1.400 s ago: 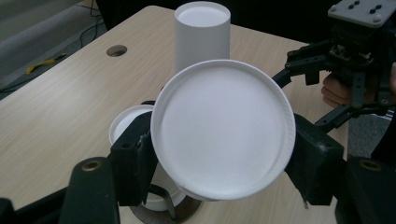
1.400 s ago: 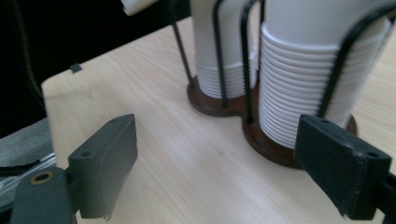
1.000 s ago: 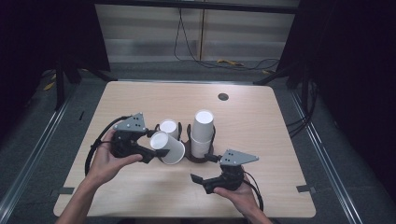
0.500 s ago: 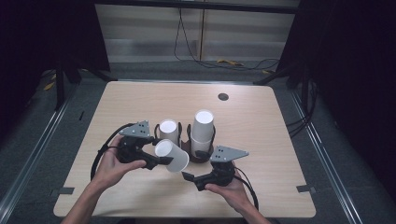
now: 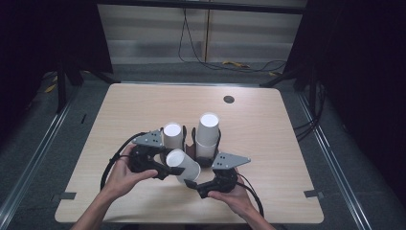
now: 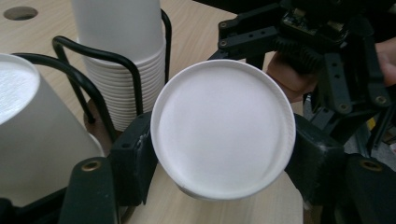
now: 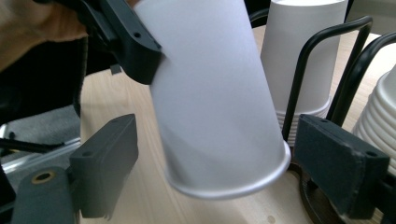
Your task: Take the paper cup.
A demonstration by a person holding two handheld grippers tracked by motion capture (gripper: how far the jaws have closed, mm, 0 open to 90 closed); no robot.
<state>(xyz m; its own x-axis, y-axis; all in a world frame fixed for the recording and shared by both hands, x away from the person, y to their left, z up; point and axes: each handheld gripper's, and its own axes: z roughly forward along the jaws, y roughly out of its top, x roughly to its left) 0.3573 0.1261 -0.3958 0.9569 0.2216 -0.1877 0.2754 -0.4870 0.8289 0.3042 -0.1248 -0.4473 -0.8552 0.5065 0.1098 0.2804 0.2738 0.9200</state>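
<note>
- Right now the left gripper [image 5: 173,168] has a single white paper cup [image 5: 183,165] clamped by its base end, lying tilted over the table [image 5: 268,143] in front of the black wire rack [image 5: 193,139], just off the tabletop.
- From above you get the layout: two stacks of upturned cups in that rack, the short stack [image 5: 172,135] on the left and the tall stack [image 5: 207,134] on the right, plus a dark round hole [image 5: 229,99] further up the table.
- Over to the left gripper view, and it gives what the overhead can't: the cup's flat round bottom [image 6: 223,128] face-on, a black jaw pressed on either side, and the nested rims of the tall stack [image 6: 122,56] easy to see, though too many to count.
- The right gripper view shows the cup's side wall [image 7: 212,102] and rolled rim hanging between its own two jaws, which stand wide with gaps on both sides, so nothing pressed there.
- The count: one loose cup, two stacks, two grippers, two hands, one rack.
- Against a second ago: the held cup has come away from the short stack, moving down and toward the near edge, and the right gripper [image 5: 201,184] now sits right at its rim.
</note>
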